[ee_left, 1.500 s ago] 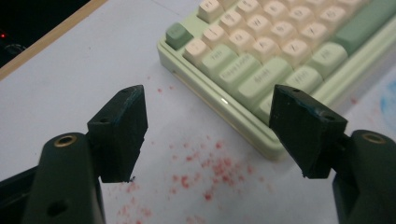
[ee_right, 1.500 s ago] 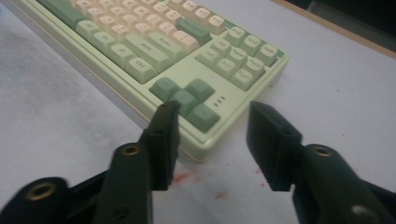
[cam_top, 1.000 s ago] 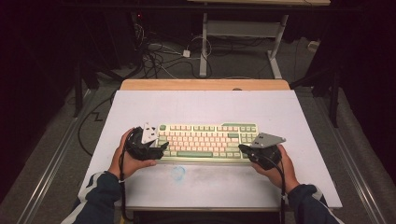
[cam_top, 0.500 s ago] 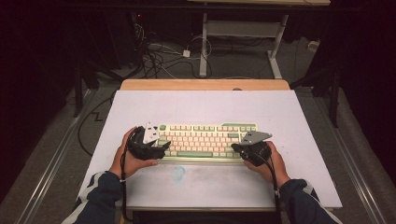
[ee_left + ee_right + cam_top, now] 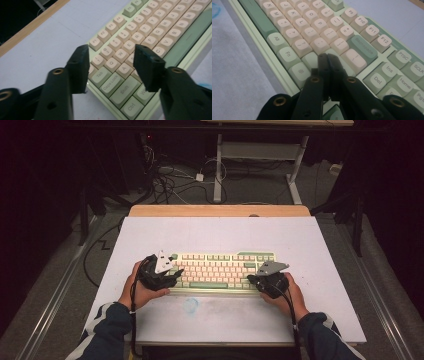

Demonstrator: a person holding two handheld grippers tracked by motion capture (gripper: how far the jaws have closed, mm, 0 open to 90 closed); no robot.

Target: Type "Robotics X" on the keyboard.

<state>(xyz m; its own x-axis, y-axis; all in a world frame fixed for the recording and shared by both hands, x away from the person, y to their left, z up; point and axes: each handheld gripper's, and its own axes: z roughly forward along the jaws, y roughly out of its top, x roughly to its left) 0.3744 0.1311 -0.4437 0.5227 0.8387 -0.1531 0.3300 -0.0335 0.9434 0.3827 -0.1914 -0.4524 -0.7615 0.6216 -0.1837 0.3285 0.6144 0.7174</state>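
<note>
Mechanical keyboard [image 5: 220,271], pale green case with cream and green keycaps, lies flat on the white worktop [image 5: 220,235], near the near edge and roughly centred, its long side running left to right. Left gripper [image 5: 172,276] sits at the keyboard's left end, held in the person's left hand [image 5: 142,287]; in the left gripper view its fingers [image 5: 80,67] stand parted over the Tab, Caps Lock and Q/A keys, one finger above the keyboard's left edge, the other above the letter rows. The gap has just been narrowing, with the keycaps below it rather than between the pads; no pad is seen pressing on a key, though the exact clearance above the caps is hard to judge from this angle. Right gripper [image 5: 252,279] sits at the keyboard's right end in the right hand [image 5: 285,292]; in the right gripper view its fingers [image 5: 329,72] are pressed together with nothing between them, tips over the area just near of the Backspace key [image 5: 363,48] and the Enter key, with the Del and Ins cluster to their right. Whether the tips touch a key cannot be told. A faint blue smudge [image 5: 191,305] marks the worktop near of the keyboard, between the two forearms. Grey three-cornered plates top both grippers in the high view.
</note>
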